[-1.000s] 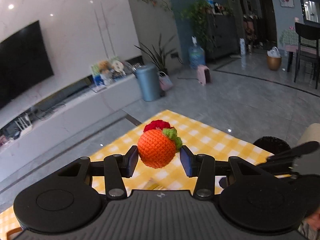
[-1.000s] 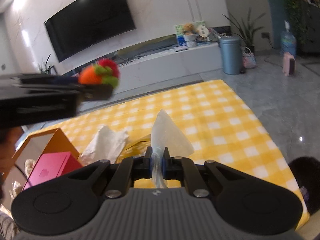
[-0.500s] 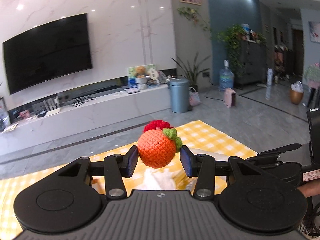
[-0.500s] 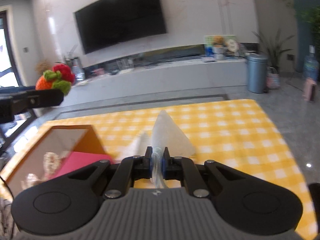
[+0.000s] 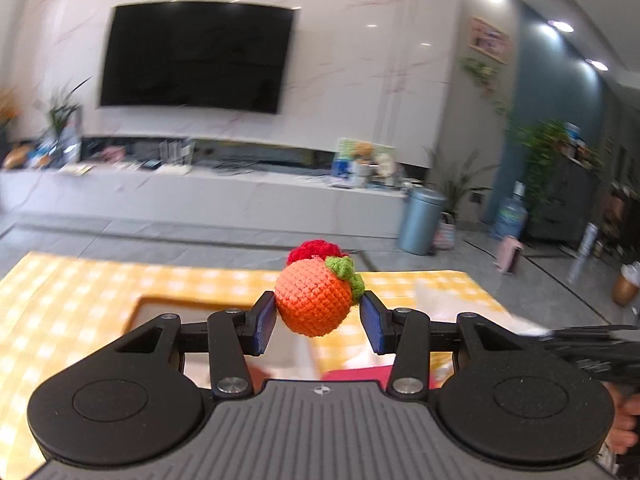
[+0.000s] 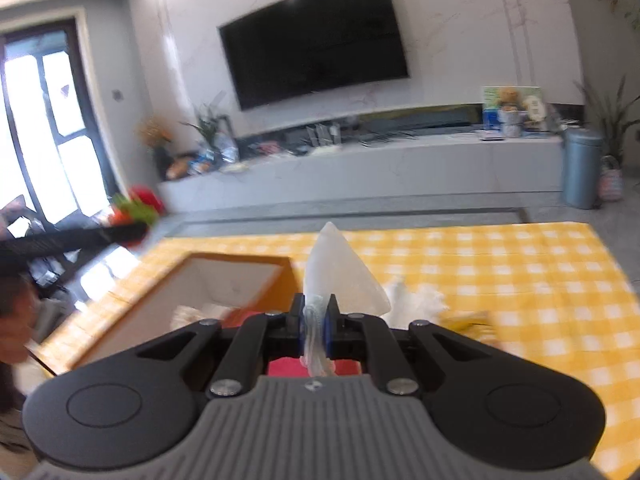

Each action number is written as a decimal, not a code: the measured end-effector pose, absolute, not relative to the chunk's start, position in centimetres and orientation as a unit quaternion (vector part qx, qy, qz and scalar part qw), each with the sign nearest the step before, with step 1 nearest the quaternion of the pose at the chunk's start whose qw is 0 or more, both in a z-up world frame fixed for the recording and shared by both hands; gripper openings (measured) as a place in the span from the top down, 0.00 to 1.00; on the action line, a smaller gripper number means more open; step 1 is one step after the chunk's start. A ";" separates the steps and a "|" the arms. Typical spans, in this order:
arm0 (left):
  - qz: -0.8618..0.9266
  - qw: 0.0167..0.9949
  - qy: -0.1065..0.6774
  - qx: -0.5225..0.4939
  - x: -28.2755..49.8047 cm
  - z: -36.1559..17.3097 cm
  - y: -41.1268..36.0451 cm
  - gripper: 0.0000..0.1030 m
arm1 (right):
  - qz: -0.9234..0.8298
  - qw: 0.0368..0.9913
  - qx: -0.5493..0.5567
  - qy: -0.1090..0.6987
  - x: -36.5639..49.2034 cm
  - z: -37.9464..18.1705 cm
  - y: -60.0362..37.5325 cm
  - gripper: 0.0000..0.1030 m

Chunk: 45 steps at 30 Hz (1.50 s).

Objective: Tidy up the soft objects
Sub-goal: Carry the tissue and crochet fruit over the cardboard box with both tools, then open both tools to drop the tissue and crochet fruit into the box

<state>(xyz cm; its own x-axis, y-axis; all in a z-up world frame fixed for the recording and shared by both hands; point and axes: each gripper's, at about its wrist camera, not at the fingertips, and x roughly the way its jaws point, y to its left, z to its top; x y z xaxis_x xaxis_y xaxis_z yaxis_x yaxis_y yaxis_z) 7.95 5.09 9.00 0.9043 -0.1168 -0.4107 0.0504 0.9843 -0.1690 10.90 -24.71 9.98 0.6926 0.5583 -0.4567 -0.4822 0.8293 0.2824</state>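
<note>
My left gripper [image 5: 318, 320] is shut on an orange and red crocheted fruit [image 5: 316, 300] with green leaves, held in the air above an orange-walled box [image 5: 160, 304]. The same fruit [image 6: 136, 210] shows at the left of the right wrist view. My right gripper [image 6: 315, 328] is shut on a white translucent plastic bag [image 6: 340, 276], over the near right side of the box [image 6: 224, 276]. A pink item [image 6: 280, 366] and pale soft things lie inside the box.
The box stands on a yellow checked tablecloth [image 6: 500, 264]. A crumpled white tissue [image 6: 416, 300] and a yellow wrapper [image 6: 468, 320] lie right of the box. Beyond the table are a grey floor, a TV wall and a blue bin [image 5: 420, 220].
Both grippers have swung left with their loads. The box has come into view under them. Both grips are unchanged.
</note>
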 end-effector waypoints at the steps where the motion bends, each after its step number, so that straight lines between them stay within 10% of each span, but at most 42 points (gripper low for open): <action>1: -0.038 0.972 0.217 -0.084 8.0 8.6 5.9 0.50 | 0.291 0.916 0.075 0.268 10.7 10.2 -24.3 0.94; 45: 0.035 0.932 0.271 -0.238 8.1 2.7 20.5 0.50 | 0.417 0.757 -0.295 0.408 23.8 -1.1 10.2 0.91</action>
<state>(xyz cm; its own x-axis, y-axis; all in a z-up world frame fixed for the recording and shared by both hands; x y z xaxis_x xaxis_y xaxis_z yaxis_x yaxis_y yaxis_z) 8.10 20.49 2.72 0.8512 -0.0632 -0.5211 -0.1943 0.8843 -0.4246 23.85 10.16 -1.11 0.3202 0.3902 -0.8633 -0.8717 0.4781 -0.1072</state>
